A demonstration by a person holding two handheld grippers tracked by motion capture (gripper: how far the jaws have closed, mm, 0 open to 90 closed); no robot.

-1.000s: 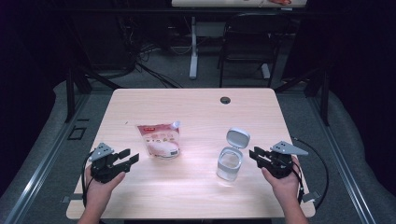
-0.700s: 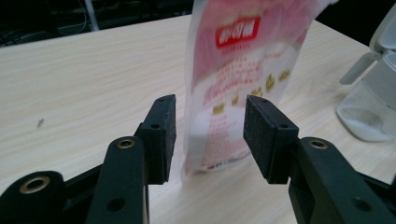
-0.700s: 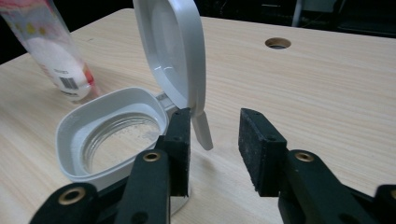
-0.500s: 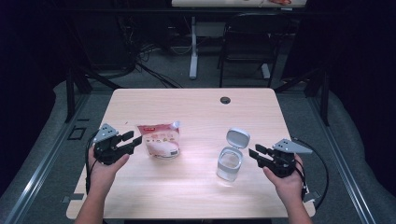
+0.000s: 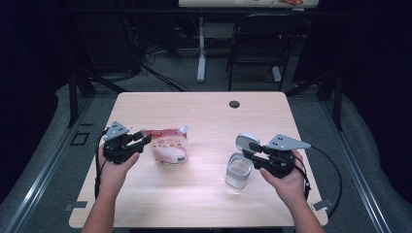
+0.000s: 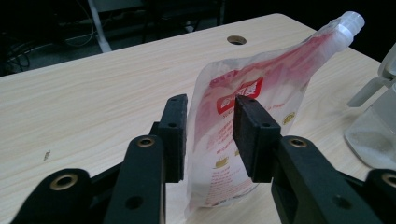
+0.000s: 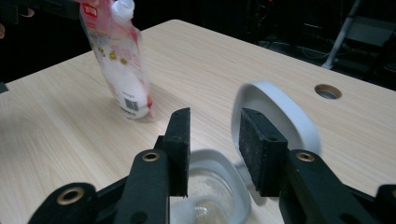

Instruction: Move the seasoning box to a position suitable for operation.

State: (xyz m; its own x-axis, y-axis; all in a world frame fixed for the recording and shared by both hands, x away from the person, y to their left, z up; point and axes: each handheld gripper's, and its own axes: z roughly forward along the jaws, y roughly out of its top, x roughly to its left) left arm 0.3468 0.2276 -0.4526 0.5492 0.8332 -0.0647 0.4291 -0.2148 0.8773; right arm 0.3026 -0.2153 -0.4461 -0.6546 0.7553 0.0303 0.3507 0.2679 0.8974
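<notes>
A red and white spout pouch [image 5: 167, 146] stands leaning on the table [image 5: 204, 114], spout up [image 6: 350, 21]. My left gripper [image 5: 145, 138] is at its left edge. In the left gripper view [image 6: 211, 100] the jaws have just been closing, the pouch's near edge [image 6: 205, 140] sits in the gap, and the pads stand apart from it. A clear container [image 5: 238, 171] with white powder has its white flip lid [image 5: 247, 141] raised. My right gripper [image 5: 248, 151] hovers open over its rim [image 7: 224, 161], having just narrowed a little, with nothing between the jaws [image 7: 217, 114].
A round cable hole [image 5: 234, 104] sits near the table's far edge. Bare wood lies between pouch and container and along the far half. Beyond the table are a chair [image 5: 260, 46] and another table's leg [image 5: 200, 48]. A cable [image 5: 335, 179] trails from the right gripper.
Both hands have risen. The left gripper has moved right, up to the pouch's edge, with its jaws narrower. The right gripper has moved in over the container.
</notes>
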